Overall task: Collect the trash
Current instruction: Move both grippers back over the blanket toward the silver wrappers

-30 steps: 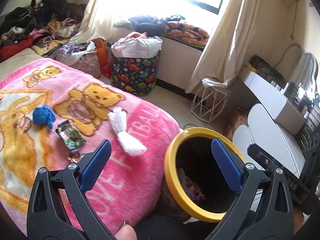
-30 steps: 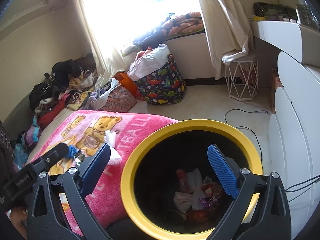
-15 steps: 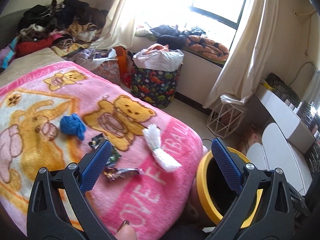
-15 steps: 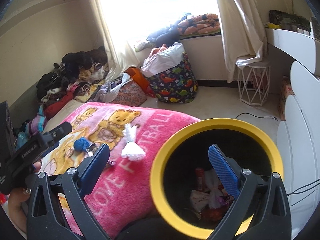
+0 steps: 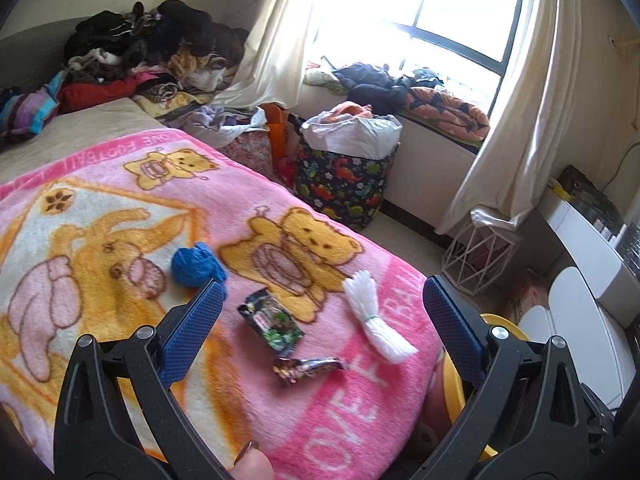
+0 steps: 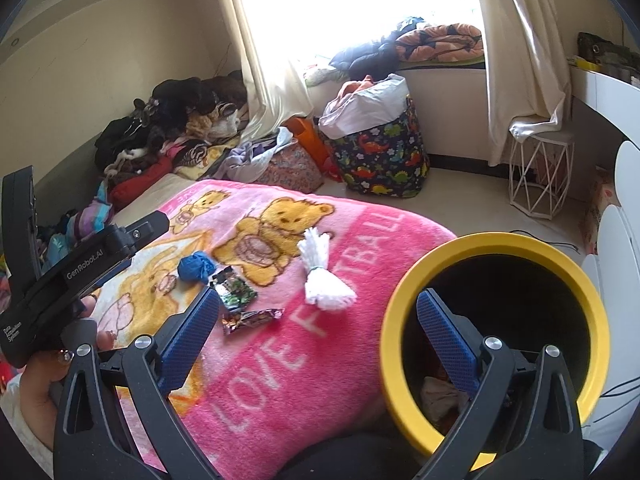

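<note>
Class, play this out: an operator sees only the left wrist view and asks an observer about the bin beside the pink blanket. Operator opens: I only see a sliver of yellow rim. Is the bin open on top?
Observer: Yes, the bin has no lid; its whole round mouth shows in the right wrist view.
Operator: Anything in it?
Observer: Some crumpled trash lies at the bottom.
Operator: Where is the right gripper?
Observer: The right gripper is open, one finger over the blanket, the other over the bin's mouth.
</note>
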`<action>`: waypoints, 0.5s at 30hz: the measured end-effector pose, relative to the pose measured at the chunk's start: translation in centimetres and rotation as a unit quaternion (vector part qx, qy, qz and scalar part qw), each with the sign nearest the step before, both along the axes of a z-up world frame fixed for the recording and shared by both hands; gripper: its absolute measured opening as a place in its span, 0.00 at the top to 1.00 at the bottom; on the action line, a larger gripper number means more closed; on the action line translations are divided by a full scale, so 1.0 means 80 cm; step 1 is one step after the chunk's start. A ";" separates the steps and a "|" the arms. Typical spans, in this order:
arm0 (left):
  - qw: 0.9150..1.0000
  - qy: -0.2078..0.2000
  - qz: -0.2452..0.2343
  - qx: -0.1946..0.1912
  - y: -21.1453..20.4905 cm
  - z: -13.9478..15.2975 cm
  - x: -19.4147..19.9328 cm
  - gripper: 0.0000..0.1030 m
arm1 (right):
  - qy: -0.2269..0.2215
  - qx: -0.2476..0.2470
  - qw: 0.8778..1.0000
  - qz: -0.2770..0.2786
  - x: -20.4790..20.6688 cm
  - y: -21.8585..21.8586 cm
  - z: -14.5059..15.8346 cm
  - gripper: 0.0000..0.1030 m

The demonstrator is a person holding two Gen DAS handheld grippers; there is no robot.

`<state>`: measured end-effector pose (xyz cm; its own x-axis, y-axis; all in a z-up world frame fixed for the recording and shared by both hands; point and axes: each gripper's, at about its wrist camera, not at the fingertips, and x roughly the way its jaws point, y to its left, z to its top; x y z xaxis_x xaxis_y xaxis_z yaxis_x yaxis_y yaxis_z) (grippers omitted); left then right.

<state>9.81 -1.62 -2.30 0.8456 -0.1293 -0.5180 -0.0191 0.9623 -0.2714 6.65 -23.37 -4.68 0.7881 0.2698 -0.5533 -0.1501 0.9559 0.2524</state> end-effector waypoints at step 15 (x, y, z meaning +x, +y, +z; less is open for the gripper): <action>0.997 0.015 0.069 -0.018 0.078 -0.018 0.006 0.11 | 0.069 -0.020 0.997 0.026 0.051 0.076 -0.051 0.07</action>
